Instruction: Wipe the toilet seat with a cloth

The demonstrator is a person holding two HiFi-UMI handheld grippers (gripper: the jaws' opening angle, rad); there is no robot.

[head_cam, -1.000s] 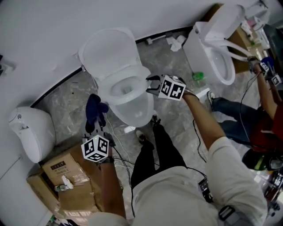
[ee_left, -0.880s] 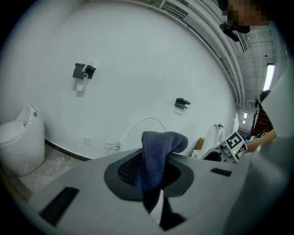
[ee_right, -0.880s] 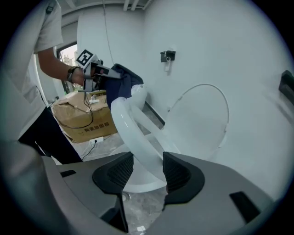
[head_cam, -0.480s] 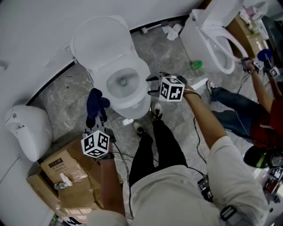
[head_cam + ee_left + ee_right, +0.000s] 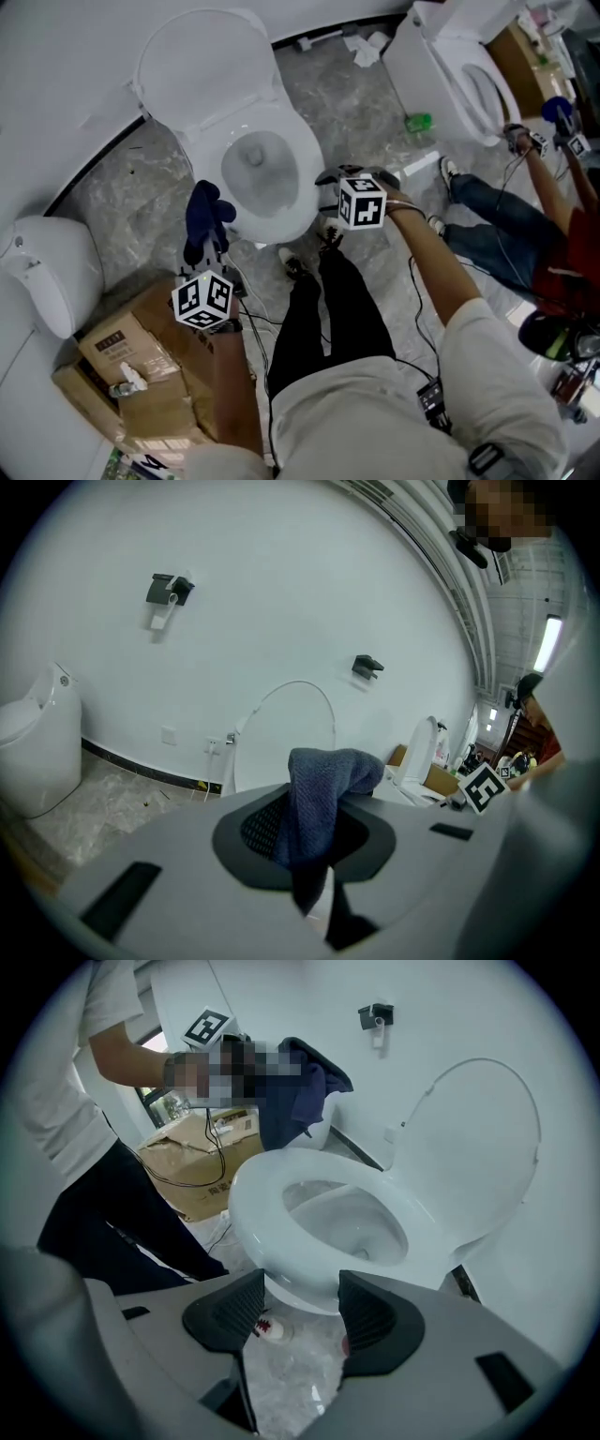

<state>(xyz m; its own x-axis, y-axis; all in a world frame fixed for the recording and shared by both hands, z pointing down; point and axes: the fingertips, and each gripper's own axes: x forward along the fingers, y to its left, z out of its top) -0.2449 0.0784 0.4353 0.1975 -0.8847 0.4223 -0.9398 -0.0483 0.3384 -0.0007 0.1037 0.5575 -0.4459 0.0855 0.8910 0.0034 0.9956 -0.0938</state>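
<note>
A white toilet stands with its lid (image 5: 202,66) up and its seat (image 5: 291,141) down over the bowl. My left gripper (image 5: 210,251) is just left of the bowl's front, shut on a dark blue cloth (image 5: 206,214) that stands up out of the jaws. The left gripper view shows the cloth (image 5: 323,794) pinched in that gripper (image 5: 314,836), with the lid (image 5: 286,733) behind. My right gripper (image 5: 328,178) hangs at the bowl's right front. Its jaws have just been opening and hold nothing; in the right gripper view this gripper (image 5: 300,1312) points at the seat's front rim (image 5: 272,1213).
A second toilet (image 5: 469,75) stands at the upper right, with another person (image 5: 525,234) seated on the floor beside it. A white fixture (image 5: 47,272) and cardboard boxes (image 5: 131,366) are at the left. My legs (image 5: 319,309) stand before the bowl. Litter (image 5: 419,121) lies on the marble floor.
Both grippers have sunk lower. The right gripper has come off the seat's right rim toward the bowl's front, jaws wider. The cloth stays in the left gripper.
</note>
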